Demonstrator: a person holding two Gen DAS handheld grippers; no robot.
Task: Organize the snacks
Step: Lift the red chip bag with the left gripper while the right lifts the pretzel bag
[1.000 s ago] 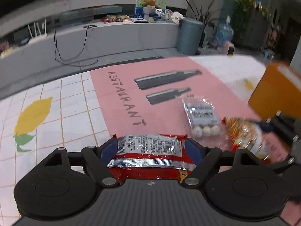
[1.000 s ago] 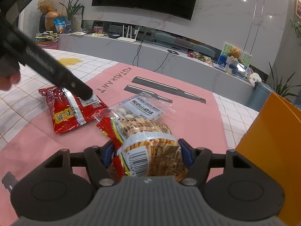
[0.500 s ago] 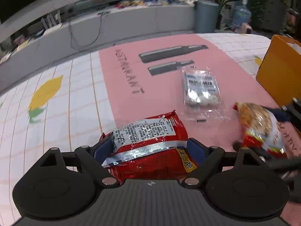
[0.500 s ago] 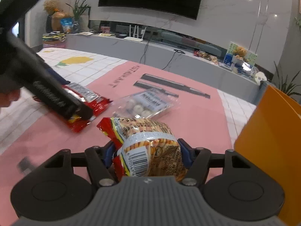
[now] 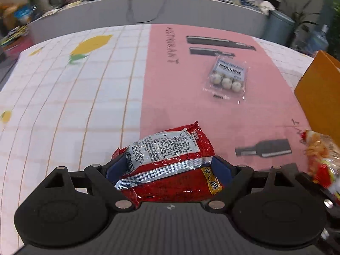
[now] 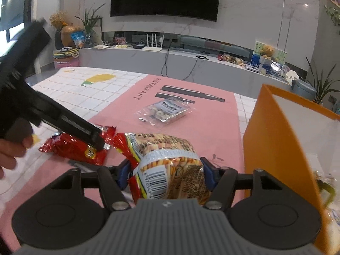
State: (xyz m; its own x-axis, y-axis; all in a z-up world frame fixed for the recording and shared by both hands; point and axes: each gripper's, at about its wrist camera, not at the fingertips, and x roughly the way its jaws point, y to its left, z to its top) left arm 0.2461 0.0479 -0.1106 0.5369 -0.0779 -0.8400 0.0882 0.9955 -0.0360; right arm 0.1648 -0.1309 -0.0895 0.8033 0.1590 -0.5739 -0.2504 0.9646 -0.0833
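Note:
My left gripper point(image 5: 167, 165) is shut on a red snack packet point(image 5: 170, 159) with a silver seam and holds it above the pink tablecloth. The packet also shows in the right wrist view point(image 6: 74, 148) under the left gripper point(image 6: 93, 138). My right gripper point(image 6: 165, 170) is shut on a yellow and red bag of stick snacks point(image 6: 167, 165), lifted beside the orange box point(image 6: 274, 144). That bag shows blurred at the right edge of the left wrist view point(image 5: 320, 155). A clear pack of white balls point(image 5: 229, 78) lies flat on the cloth; it also shows in the right wrist view point(image 6: 165, 110).
The orange box point(image 5: 318, 93) stands open at the right, with something inside it low down. The table carries a pink cloth point(image 5: 191, 97) and a white checked cloth point(image 5: 74, 97). A grey TV bench point(image 6: 191, 63) runs behind the table.
Both grippers have risen with their packets. The left one swung leftward and higher over the table. The right one moved closer to the orange box.

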